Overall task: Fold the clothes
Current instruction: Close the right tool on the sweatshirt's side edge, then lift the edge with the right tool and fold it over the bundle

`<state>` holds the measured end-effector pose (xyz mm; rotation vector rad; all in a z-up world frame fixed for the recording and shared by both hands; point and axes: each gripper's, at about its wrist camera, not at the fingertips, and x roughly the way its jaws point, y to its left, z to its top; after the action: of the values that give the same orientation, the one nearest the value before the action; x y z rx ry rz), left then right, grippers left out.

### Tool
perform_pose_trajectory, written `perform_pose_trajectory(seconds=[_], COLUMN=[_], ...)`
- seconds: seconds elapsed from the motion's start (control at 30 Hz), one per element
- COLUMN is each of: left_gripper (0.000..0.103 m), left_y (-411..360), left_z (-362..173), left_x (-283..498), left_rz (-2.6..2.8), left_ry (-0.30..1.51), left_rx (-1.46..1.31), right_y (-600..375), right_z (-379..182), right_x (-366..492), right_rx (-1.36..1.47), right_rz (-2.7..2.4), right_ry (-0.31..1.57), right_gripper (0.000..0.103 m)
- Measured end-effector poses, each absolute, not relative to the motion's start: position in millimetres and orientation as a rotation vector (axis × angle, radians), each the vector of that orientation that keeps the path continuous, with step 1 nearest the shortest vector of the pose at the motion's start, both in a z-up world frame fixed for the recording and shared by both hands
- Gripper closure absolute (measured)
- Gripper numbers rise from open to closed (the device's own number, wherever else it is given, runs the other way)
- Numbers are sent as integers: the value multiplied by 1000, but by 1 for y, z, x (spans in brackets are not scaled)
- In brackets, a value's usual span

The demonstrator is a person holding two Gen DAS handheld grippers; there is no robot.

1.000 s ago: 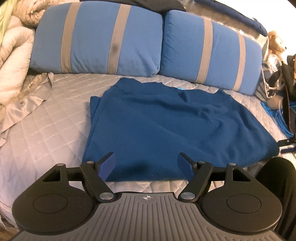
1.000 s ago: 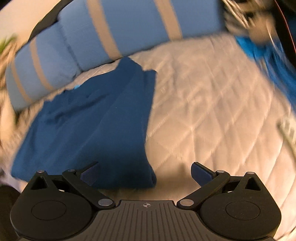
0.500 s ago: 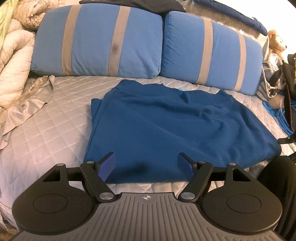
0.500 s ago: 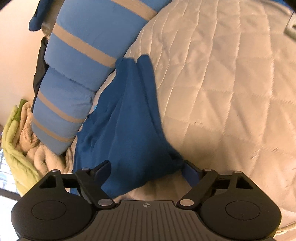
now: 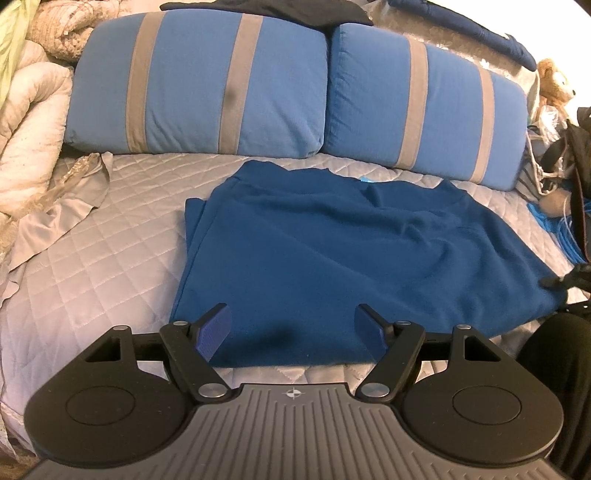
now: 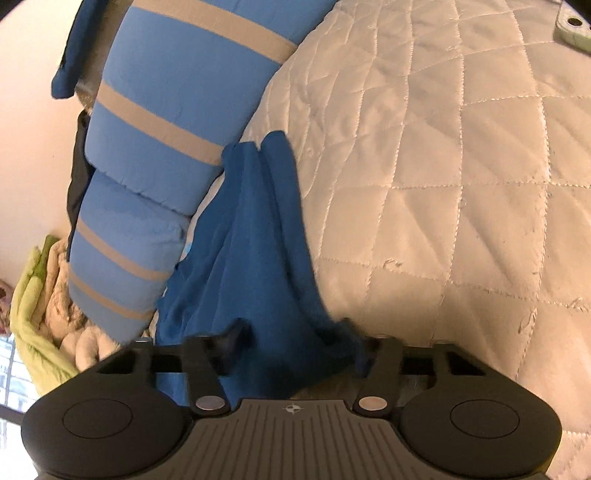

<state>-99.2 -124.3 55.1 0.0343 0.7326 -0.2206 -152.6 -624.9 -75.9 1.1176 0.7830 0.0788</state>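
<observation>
A dark blue garment (image 5: 332, 251) lies spread on the quilted bed (image 5: 92, 266), folded along its left side. My left gripper (image 5: 293, 334) is open and empty, hovering over the garment's near edge. In the right wrist view the same garment (image 6: 258, 236) runs away from the camera beside the pillows. My right gripper (image 6: 295, 350) has the garment's corner bunched between its jaws, which stand partly closed around the cloth. The right gripper's tip shows at the garment's right corner in the left wrist view (image 5: 565, 277).
Two blue pillows with grey stripes (image 5: 207, 77) (image 5: 424, 99) stand at the head of the bed. Rumpled cream bedding (image 5: 29, 122) lies left. A teddy bear (image 5: 554, 81), cables and bags crowd the right side. A pale object (image 6: 572, 26) lies far right on the quilt.
My right gripper has rolled, moved onto the garment's corner and narrowed its jaws around it, bunching the cloth. My left gripper has stayed open and nearly still.
</observation>
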Motion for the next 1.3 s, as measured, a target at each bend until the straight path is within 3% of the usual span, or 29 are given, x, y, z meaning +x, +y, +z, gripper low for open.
perform_pose_trajectory(seconds=[0.2, 0.5, 0.9, 1.3], left_gripper=[30, 30, 30, 30], left_y=[-125, -124, -103, -40], left_z=[56, 59, 71, 91], left_x=[-100, -99, -110, -137], left_rz=[-216, -210, -326, -192], left_ry=[733, 743, 670, 638], left_rx=[42, 42, -71, -104], right_y=[-615, -580, -513, -327], right_z=[-52, 31, 84, 135], right_x=[-140, -118, -89, -34], right_rx=[1008, 794, 659, 353], right_rz=[92, 214, 345, 657], right_ry=[784, 687, 654, 665], right_gripper=[76, 78, 78, 79])
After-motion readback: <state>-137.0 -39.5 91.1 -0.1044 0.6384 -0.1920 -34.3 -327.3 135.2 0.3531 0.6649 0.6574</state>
